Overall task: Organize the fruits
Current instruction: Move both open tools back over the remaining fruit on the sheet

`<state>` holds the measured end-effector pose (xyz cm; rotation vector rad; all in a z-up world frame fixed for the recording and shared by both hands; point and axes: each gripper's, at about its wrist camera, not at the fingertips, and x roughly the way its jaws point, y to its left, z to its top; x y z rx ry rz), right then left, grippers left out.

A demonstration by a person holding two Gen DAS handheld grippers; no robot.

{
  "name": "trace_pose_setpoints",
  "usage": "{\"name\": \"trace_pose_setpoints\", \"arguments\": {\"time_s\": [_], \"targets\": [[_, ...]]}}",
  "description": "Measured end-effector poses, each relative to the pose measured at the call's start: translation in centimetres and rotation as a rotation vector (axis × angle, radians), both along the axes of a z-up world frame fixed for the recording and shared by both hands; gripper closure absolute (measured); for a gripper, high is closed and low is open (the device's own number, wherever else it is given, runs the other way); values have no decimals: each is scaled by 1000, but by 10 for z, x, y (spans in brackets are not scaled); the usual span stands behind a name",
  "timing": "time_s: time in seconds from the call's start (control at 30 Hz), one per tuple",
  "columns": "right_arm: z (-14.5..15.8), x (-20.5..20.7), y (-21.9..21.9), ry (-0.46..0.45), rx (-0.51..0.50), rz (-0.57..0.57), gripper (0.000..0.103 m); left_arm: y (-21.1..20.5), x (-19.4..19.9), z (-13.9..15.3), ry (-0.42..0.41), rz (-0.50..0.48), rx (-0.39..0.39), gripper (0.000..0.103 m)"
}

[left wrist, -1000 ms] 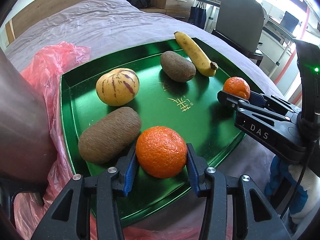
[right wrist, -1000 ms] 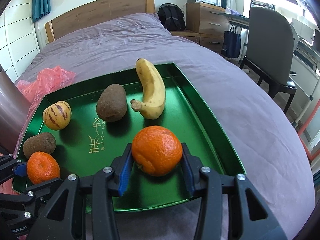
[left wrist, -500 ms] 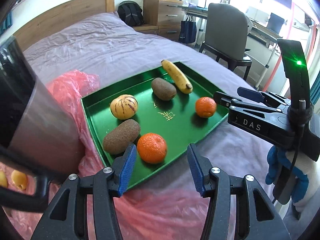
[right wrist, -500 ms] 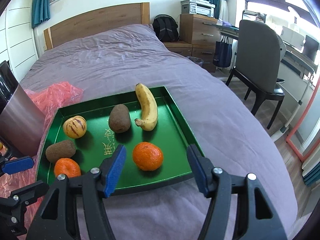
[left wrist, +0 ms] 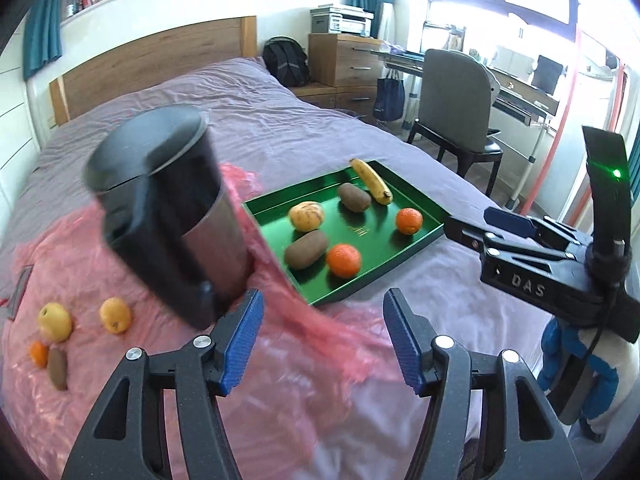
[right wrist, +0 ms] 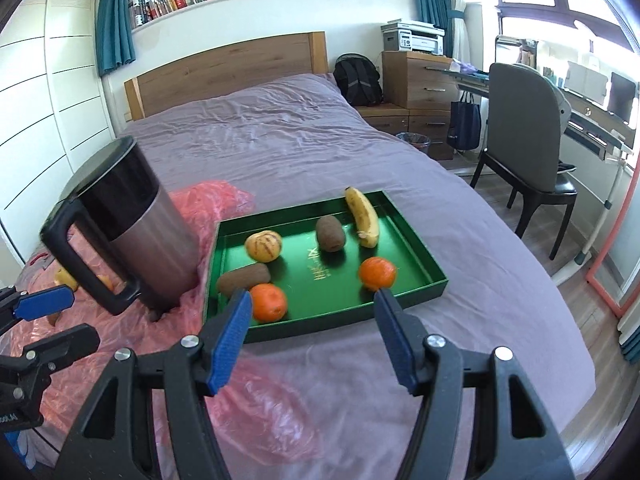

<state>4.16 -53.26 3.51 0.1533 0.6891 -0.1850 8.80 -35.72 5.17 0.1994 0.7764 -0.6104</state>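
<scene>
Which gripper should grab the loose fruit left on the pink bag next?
Left. The left gripper is open and nearer the apple and other loose fruit on the bag. The right gripper, also open, faces the tray.

On the purple-sheeted bed (right wrist: 280, 148), a steel-and-black kettle (right wrist: 132, 232) stands left of the green rectangular tray (right wrist: 424, 256) holding six fruits.

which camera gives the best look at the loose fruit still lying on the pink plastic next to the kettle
The left wrist view. It shows four loose fruits in the open on the pink plastic, left of the kettle. In the right wrist view the kettle's handle hides most of them; only yellow bits show.
</scene>
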Motion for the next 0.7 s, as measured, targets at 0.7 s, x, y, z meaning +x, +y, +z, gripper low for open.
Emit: {"name": "trace_pose_setpoints", "arguments": {"time_s": [0.7], "targets": [[14, -30, 153, -3, 28, 222, 15, 203, -25, -15, -41, 284, 23, 45]]}}
